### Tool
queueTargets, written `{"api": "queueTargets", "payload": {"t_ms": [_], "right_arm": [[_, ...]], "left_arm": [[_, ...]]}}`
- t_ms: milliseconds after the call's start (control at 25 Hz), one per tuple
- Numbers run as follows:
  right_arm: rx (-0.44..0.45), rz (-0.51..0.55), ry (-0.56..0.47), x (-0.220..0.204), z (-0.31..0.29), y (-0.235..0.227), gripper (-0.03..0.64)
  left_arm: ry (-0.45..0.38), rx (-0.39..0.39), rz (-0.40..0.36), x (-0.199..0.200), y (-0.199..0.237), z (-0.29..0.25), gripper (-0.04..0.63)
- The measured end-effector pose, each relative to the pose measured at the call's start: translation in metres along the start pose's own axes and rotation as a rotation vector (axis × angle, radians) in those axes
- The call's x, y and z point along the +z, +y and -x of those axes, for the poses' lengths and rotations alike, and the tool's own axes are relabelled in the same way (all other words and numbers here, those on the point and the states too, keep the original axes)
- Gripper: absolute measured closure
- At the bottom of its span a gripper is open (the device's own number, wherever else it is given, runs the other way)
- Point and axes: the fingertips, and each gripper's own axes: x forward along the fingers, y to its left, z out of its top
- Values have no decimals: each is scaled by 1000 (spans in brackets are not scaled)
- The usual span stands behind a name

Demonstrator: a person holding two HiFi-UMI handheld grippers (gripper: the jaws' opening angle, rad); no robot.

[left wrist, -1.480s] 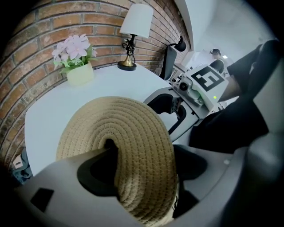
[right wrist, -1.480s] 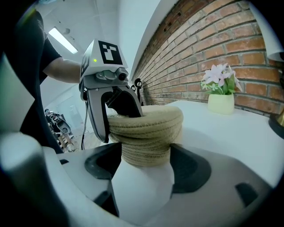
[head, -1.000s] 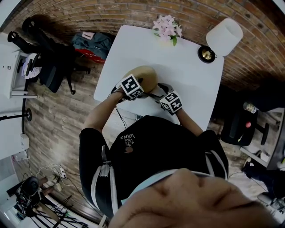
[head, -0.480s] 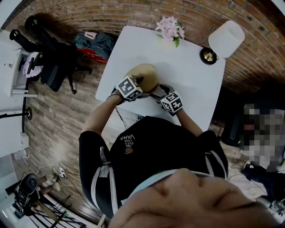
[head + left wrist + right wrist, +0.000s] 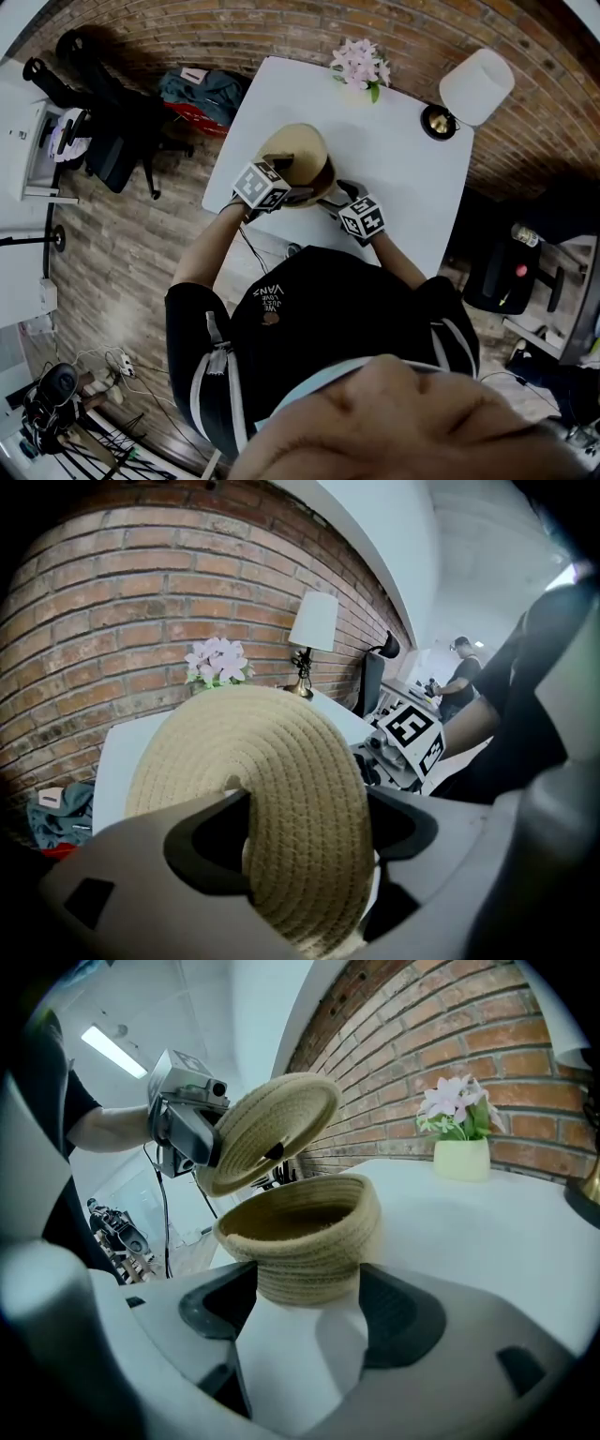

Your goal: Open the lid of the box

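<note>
Pretty much done with this one, I'd say: the lid (image 5: 272,799) is already off the box (image 5: 305,1232) and up in the air, tilted so its underside faces down toward the opening. My left gripper (image 5: 305,841) has it, jaws clamped on the lid's edge, one on top and one underneath, so the woven disc fills most of that gripper's view. My right gripper (image 5: 309,1283) is down low on the table (image 5: 487,1232) with its jaws set wide, one either side of the box's base. They look to be pressing on it from both sides to keep it from sliding, though the contact is tight to read. The box sits upright and open, and as far as I can see nothing's inside, but the bottom is in shadow. The lid hangs just above and to the left of the rim, clear of it, not touching. All that's left, as I figure it, is parking the lid somewhere on the bare table and letting go of both.
</note>
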Motion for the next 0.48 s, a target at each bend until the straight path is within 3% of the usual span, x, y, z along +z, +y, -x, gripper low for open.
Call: {"api": "queueTargets", "payload": {"t_ms": [480], "right_arm": [[-15, -23, -12, 3, 9, 1, 304]], "left_arm": [[-219, 117, 97, 10, 22, 40, 216]]}}
